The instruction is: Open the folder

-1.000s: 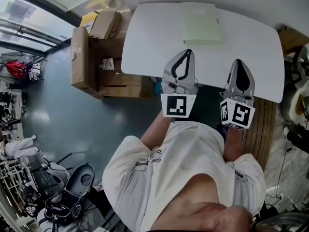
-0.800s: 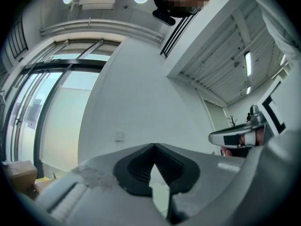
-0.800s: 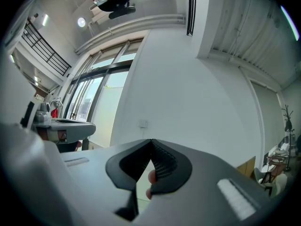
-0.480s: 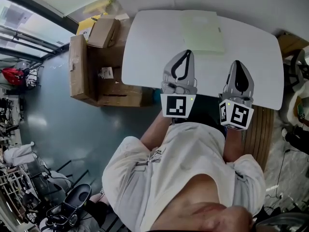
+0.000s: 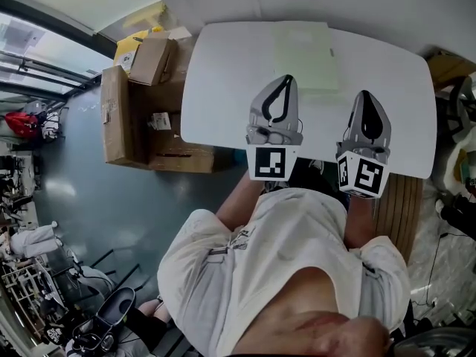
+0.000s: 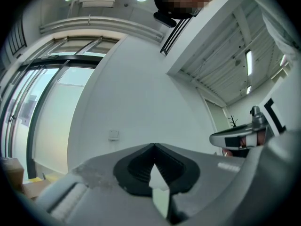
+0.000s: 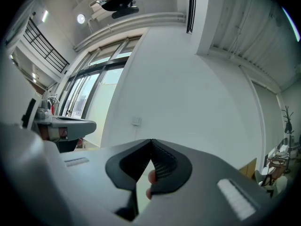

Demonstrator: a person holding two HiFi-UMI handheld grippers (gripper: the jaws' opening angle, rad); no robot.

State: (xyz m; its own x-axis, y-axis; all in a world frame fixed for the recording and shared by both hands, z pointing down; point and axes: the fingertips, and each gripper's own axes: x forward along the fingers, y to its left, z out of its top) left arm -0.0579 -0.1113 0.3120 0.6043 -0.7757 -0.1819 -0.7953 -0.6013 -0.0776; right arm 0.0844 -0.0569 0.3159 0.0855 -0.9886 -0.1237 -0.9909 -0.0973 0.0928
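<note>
A pale green folder [image 5: 301,54] lies flat and closed at the far side of the white table [image 5: 223,80], in the head view. My left gripper [image 5: 286,78] hangs over the table's near part, its jaws shut with nothing between them, its tip just short of the folder's near edge. To its right, my right gripper [image 5: 364,94] is also shut and empty, near the table's front edge. In the left gripper view the shut tips [image 6: 154,146] point at a white wall, a little above level. The right gripper view shows its shut tips [image 7: 151,140] the same way. Neither of those two views shows the folder.
Brown cardboard boxes [image 5: 141,103] stand on the floor against the table's left side. A slatted wooden board [image 5: 398,207] lies at the right by the person's arm. An office chair [image 5: 104,318] stands at the lower left. A white wall rises behind the table.
Table and folder have come nearer in the head view. Both grippers, still shut, now reach further over the table, toward the folder.
</note>
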